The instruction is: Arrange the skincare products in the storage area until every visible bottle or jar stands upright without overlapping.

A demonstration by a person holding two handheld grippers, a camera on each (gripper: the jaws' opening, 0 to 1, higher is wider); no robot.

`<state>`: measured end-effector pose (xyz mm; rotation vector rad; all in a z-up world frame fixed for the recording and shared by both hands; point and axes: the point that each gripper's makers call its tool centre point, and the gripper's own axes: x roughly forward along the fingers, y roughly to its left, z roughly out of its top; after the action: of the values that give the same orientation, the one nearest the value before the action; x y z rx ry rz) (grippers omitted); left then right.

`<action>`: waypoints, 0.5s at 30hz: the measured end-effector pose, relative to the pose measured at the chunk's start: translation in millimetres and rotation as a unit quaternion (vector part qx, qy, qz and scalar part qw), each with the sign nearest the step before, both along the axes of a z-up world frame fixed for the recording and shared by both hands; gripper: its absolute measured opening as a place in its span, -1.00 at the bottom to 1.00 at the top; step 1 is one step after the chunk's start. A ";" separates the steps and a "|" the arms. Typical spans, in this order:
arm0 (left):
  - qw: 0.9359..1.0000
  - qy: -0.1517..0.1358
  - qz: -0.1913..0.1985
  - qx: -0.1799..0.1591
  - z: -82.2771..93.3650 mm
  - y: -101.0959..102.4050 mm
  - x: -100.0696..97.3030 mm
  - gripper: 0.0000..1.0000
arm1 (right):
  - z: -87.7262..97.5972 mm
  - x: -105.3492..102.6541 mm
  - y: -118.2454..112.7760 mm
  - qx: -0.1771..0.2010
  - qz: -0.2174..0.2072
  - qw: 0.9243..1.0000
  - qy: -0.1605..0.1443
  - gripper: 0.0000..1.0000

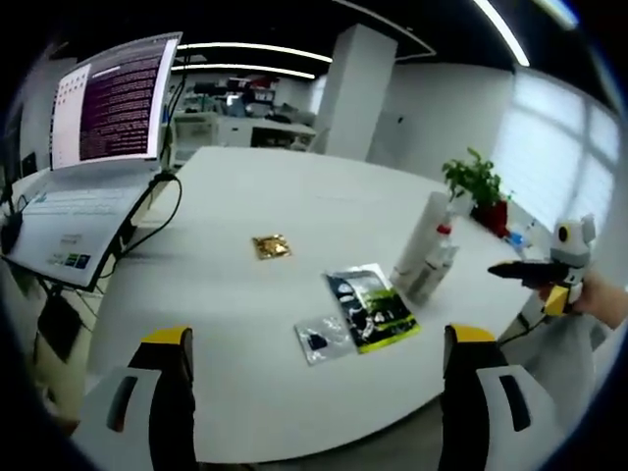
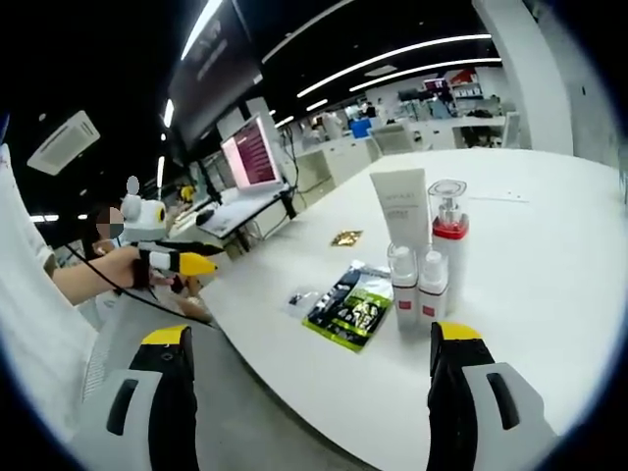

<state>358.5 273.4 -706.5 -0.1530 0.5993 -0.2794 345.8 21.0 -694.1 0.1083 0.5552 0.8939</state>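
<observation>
Both views show the skincare products standing upright in a tight cluster on the white table (image 1: 294,196). They are a tall white tube (image 2: 400,206), a clear-capped bottle with a red band (image 2: 447,235) and two small red-banded bottles (image 2: 403,285) in front. In the left gripper view, the tube (image 1: 422,234) and a bottle (image 1: 439,257) stand to the right. My left gripper (image 1: 317,339) is open over the table's near edge, holding nothing. My right gripper (image 2: 312,334) is open, short of the table edge and below the bottles. Each gripper appears in the other's view: the right gripper (image 1: 549,273), the left gripper (image 2: 182,263).
A green-and-black packet (image 1: 371,306), a small clear packet (image 1: 322,339) and a gold sachet (image 1: 271,246) lie flat on the table. At the left a monitor (image 1: 113,98) stands over a laptop (image 1: 69,221) with cables. A potted plant (image 1: 478,182) stands behind the bottles.
</observation>
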 end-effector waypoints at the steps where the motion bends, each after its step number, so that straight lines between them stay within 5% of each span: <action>1: 1.000 0.000 -0.001 0.002 -0.8 1.4 1.1 0.98 | -0.2 0.0 -0.3 -0.001 0.000 1.000 0.000 0.99; 15: 1.000 0.023 0.009 0.010 -10.1 -1.0 15.5 0.98 | -3.5 -0.8 -0.1 -0.011 0.003 1.000 0.001 0.99</action>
<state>374.0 272.5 -716.6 -0.1458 0.6458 -0.2533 345.0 20.9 -697.6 0.0879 0.5671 0.8945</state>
